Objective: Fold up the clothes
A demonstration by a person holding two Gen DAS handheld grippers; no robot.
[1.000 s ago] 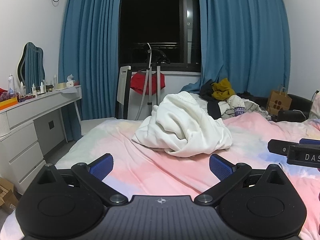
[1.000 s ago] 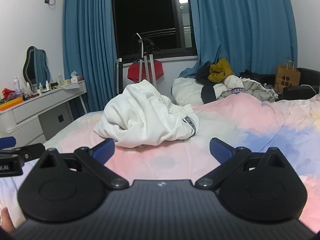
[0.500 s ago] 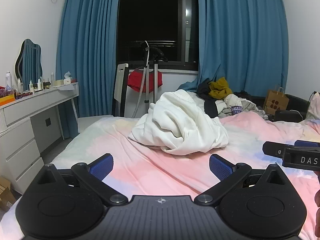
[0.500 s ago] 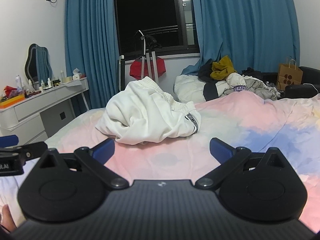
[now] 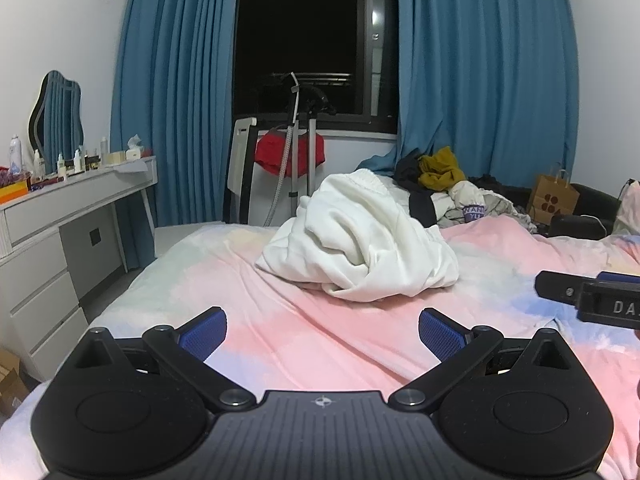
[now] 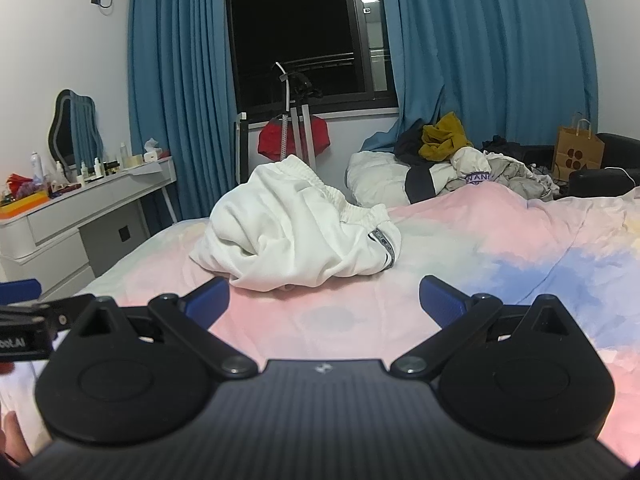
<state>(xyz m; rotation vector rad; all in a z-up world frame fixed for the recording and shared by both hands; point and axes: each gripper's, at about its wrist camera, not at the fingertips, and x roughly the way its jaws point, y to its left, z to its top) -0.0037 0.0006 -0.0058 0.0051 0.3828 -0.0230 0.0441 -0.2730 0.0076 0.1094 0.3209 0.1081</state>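
Note:
A crumpled white garment [image 5: 360, 244] lies in a heap on the pink and blue bedspread [image 5: 312, 332]; it also shows in the right wrist view [image 6: 296, 236], with an elastic waistband and a dark striped trim. My left gripper [image 5: 322, 332] is open and empty, short of the heap and above the bedspread. My right gripper [image 6: 324, 300] is open and empty, just in front of the heap's near edge. Each gripper's side shows at the edge of the other's view.
A pile of other clothes [image 6: 452, 160] lies at the far end of the bed. A white dresser [image 5: 52, 232] with bottles and a mirror stands at the left. A garment steamer [image 5: 294, 148], blue curtains and a paper bag [image 6: 578, 152] stand behind.
Both grippers have moved a little closer to the white garment, which now looks slightly larger and more central. Both stay open.

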